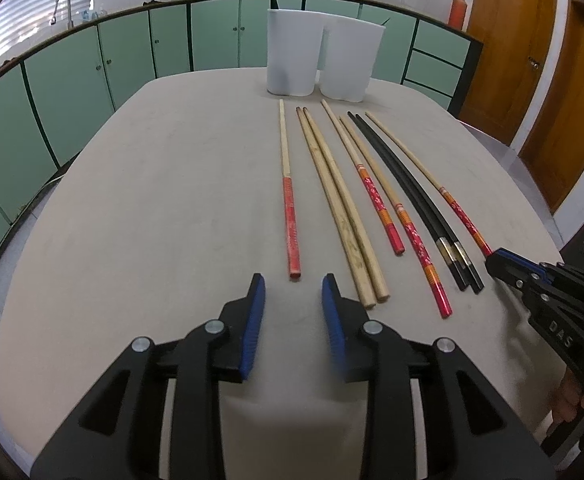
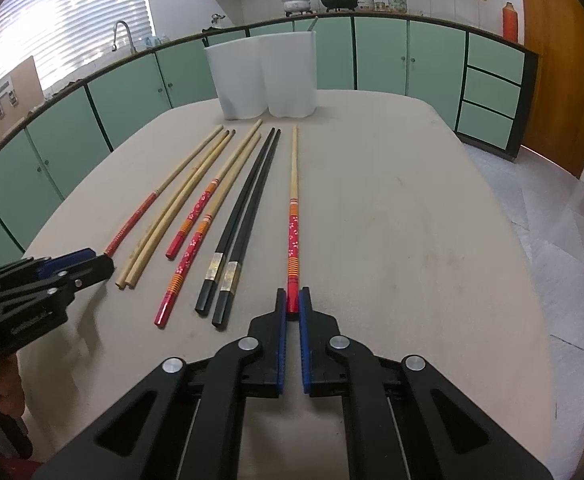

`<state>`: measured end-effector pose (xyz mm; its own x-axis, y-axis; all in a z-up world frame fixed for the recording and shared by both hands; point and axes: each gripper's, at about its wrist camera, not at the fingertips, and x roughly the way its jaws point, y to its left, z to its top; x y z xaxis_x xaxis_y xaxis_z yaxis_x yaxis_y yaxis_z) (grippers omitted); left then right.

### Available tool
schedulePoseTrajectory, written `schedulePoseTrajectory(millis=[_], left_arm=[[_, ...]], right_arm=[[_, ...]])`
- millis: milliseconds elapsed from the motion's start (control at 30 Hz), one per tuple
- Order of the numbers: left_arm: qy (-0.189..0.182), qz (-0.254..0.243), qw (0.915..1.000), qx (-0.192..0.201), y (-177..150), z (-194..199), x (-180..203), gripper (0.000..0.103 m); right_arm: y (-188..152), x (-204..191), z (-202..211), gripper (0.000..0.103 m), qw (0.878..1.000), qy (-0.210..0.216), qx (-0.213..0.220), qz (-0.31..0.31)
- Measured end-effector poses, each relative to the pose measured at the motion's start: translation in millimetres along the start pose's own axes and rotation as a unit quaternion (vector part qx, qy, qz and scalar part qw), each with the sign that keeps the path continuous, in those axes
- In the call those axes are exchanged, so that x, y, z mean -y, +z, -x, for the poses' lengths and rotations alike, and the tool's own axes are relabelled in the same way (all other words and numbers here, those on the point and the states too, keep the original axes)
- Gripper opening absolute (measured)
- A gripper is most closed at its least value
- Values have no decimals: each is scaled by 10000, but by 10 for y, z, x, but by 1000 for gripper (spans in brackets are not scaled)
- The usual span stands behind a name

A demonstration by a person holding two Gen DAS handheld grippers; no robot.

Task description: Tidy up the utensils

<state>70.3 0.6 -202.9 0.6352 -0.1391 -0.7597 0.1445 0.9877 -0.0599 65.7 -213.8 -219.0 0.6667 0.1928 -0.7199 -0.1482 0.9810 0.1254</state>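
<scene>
Several chopsticks lie side by side on the tan table (image 1: 152, 200), in front of a white two-part holder (image 1: 319, 56) (image 2: 264, 76). My right gripper (image 2: 292, 300) is shut on the red end of the rightmost flowered chopstick (image 2: 293, 232), which lies along the table; the same gripper (image 1: 495, 260) shows at that chopstick (image 1: 451, 200) in the left wrist view. My left gripper (image 1: 293, 286) is open, and the tip of the plain red-ended chopstick (image 1: 290, 208) lies just ahead of its gap, untouched. Between them lie a wooden pair (image 1: 339, 208), two flowered sticks and a black pair (image 2: 240, 220).
Green cabinets (image 1: 72, 80) curve behind the table, with a sink and pots on the counter. Wooden doors (image 1: 511, 60) stand at the right. The table's right edge drops to a tiled floor (image 2: 551, 220). A person's hand (image 2: 4, 392) holds the left gripper (image 2: 104, 264).
</scene>
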Motion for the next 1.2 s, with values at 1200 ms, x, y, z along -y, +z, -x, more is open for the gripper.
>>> schedulePoseTrajectory(millis=[1200], left_arm=[[401, -544, 9896, 1273, 541, 807, 170, 5]], right_arm=[[644, -13, 678, 6, 9962, -242, 744, 379]])
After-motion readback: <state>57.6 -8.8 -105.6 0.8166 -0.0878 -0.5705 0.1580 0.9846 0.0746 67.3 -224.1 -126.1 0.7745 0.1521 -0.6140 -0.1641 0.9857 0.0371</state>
